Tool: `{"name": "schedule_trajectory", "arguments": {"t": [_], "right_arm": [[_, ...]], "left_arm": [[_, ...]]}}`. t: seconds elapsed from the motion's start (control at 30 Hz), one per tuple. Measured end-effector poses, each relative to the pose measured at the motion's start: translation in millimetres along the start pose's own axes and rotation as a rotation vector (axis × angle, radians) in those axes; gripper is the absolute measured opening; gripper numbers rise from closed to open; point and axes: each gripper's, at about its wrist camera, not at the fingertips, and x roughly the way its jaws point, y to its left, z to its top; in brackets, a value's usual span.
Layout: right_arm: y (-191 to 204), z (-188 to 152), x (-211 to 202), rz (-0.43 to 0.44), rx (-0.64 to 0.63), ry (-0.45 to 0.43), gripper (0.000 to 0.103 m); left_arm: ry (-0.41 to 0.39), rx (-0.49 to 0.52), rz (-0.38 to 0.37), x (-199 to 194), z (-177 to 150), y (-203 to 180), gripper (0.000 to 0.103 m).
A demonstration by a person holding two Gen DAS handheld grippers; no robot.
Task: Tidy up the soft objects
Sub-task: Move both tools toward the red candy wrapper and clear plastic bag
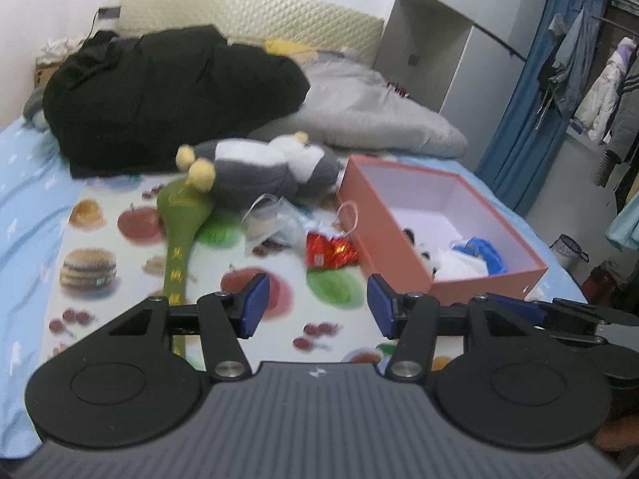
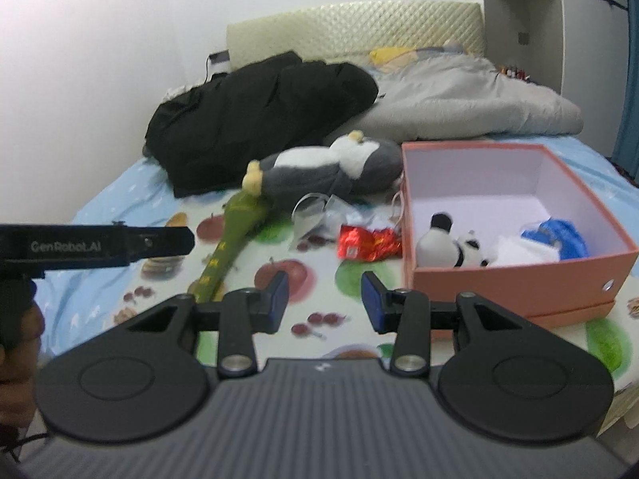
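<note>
A grey and white plush penguin [image 1: 271, 163] [image 2: 335, 167] lies on the fruit-print sheet. A long green soft toy [image 1: 179, 215] [image 2: 235, 223] lies at its yellow feet. Beside them are a clear plastic bag [image 1: 271, 219] [image 2: 315, 211] and a red foil packet [image 1: 329, 251] [image 2: 367, 243]. The salmon box [image 1: 399, 247] [image 2: 499, 283] to the right holds a small panda plush [image 1: 427, 257] [image 2: 451, 247] and a blue and white item [image 1: 485, 251] [image 2: 559, 235]. My left gripper [image 1: 318, 305] hovers open over the sheet, short of the packet. My right gripper [image 2: 325, 299] is open too, left of the box, with nothing between its fingers.
A black coat [image 1: 159, 95] [image 2: 259, 111] and a grey quilt [image 1: 371, 111] [image 2: 471, 99] are heaped at the head of the bed. Clothes hang on a rack [image 1: 591, 80] at the far right. The left gripper's side [image 2: 100, 245] reaches into the right wrist view.
</note>
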Motion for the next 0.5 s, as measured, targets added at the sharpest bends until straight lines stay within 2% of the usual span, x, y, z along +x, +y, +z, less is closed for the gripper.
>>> {"name": "schedule_trajectory", "arguments": {"t": [0.1, 0.5], "right_arm": [[4, -5, 7, -0.003, 0.001, 0.009, 0.043], [5, -9, 46, -0.039, 0.000, 0.022, 0.043]], "left_arm": [[0.017, -0.018, -0.003, 11, -6, 11, 0.060], [0.084, -0.029, 0.017, 80, 7, 43, 0.060]]}}
